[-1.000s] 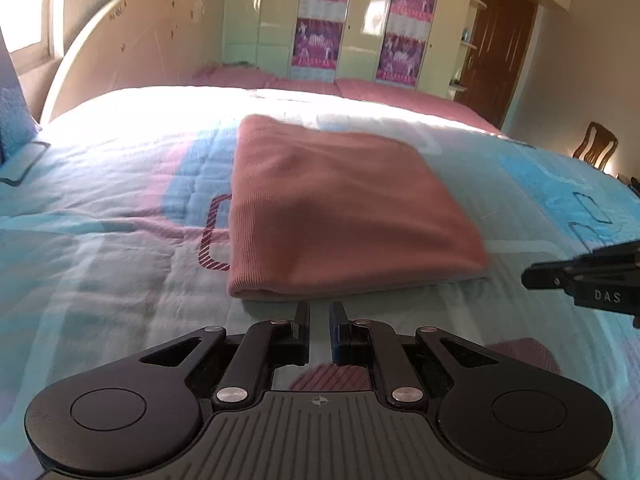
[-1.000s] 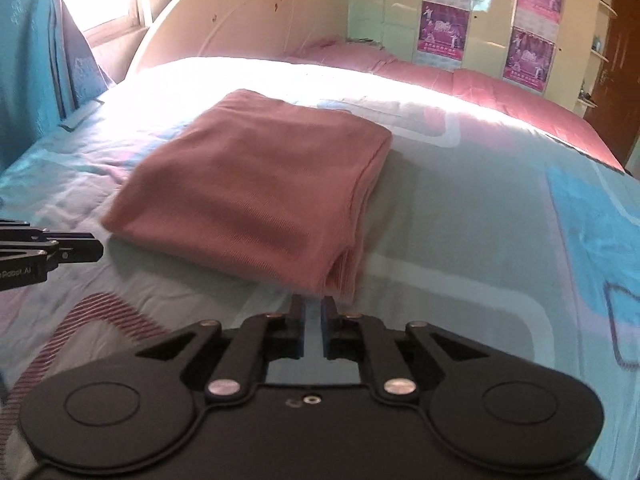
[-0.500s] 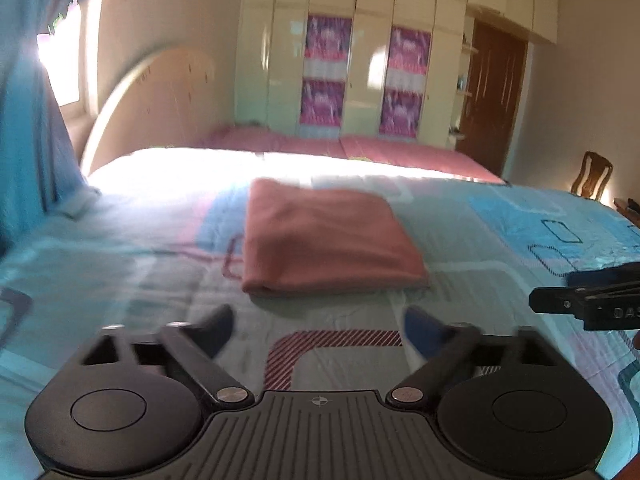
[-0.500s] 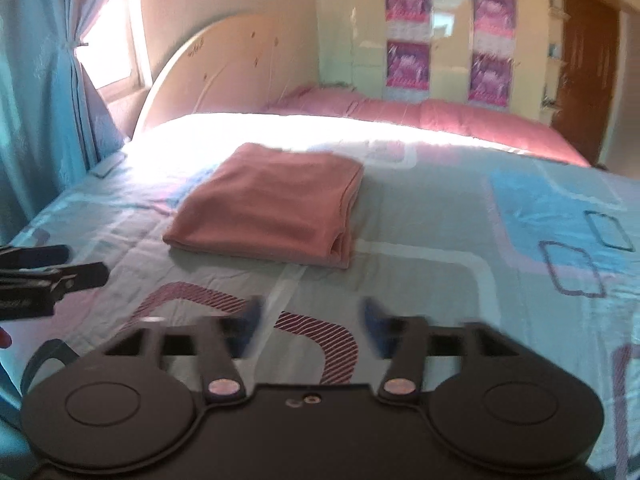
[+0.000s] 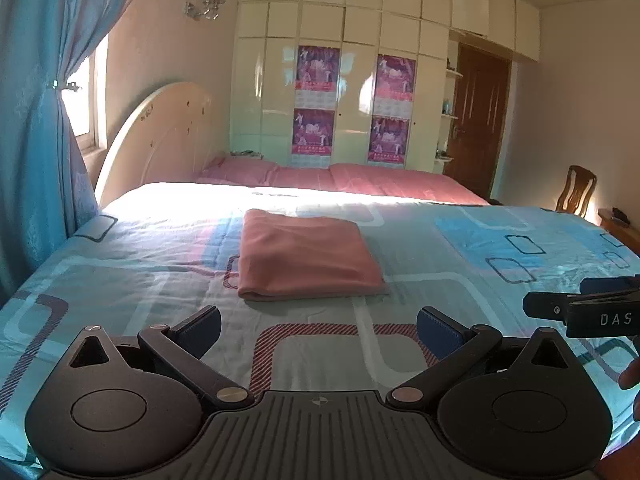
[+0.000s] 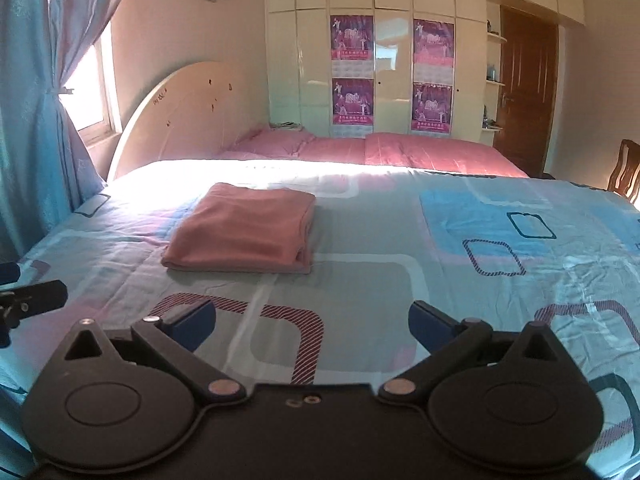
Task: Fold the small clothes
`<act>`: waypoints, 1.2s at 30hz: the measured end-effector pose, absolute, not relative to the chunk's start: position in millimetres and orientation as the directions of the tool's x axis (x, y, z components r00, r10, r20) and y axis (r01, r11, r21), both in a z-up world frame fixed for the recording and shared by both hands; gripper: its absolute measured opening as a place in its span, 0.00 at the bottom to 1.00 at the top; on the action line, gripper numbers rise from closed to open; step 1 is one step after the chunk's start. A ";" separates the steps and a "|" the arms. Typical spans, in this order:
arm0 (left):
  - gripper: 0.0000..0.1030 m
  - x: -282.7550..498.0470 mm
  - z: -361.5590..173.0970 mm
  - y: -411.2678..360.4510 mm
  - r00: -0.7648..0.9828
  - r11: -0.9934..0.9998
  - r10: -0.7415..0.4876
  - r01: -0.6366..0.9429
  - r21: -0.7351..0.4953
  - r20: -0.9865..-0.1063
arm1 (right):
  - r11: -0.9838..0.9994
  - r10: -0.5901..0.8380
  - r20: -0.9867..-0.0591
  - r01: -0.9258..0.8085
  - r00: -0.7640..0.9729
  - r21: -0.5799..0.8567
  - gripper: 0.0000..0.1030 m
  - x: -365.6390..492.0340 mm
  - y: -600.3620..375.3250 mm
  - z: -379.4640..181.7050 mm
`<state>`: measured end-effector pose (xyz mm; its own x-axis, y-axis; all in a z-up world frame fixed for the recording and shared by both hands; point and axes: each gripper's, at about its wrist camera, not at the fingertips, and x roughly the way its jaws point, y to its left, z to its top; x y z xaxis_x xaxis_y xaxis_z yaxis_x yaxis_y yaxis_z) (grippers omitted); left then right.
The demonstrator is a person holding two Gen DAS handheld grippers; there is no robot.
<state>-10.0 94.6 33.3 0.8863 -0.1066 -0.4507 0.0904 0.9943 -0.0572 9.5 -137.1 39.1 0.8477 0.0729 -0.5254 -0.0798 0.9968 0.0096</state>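
A pink garment (image 5: 304, 258) lies folded into a flat rectangle on the patterned blue bedspread (image 5: 460, 280). My left gripper (image 5: 318, 324) hovers well back from its near edge, jaws opening wide, nothing between the blue pads. The right wrist view shows the same folded garment (image 6: 244, 230) ahead and to the left. My right gripper (image 6: 312, 318) is also opening, wide apart and holding nothing. Each gripper shows at the edge of the other's view: the right gripper (image 5: 580, 308) and the left gripper (image 6: 32, 300).
A cream headboard (image 5: 160, 136) and pink pillows (image 5: 360, 178) stand at the bed's far end before a wardrobe (image 5: 352, 92). A blue curtain (image 5: 36, 128) hangs at the left. A wooden chair (image 5: 578, 190) and a brown door (image 5: 478, 120) are at the right.
Both grippers went from shut at the garment's near edge to wide open. Both drew back and rose, so the folded garment now looks smaller and farther away.
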 end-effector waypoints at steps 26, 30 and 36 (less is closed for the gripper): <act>1.00 -49.8 50.1 85.2 0.907 0.994 -0.103 0.084 -0.064 -0.409 | 0.995 0.088 -0.477 -0.101 0.874 -0.002 0.99 -18.9 -129.6 58.4; 1.00 -48.3 52.1 83.9 0.906 0.994 -0.106 0.090 -0.059 -0.409 | 0.995 0.086 -0.479 -0.098 0.873 0.000 0.99 -19.5 -130.9 57.9; 1.00 -48.9 55.0 80.6 0.909 0.995 -0.102 0.090 -0.047 -0.405 | 0.995 0.086 -0.474 -0.096 0.876 0.003 0.99 -19.2 -131.4 59.3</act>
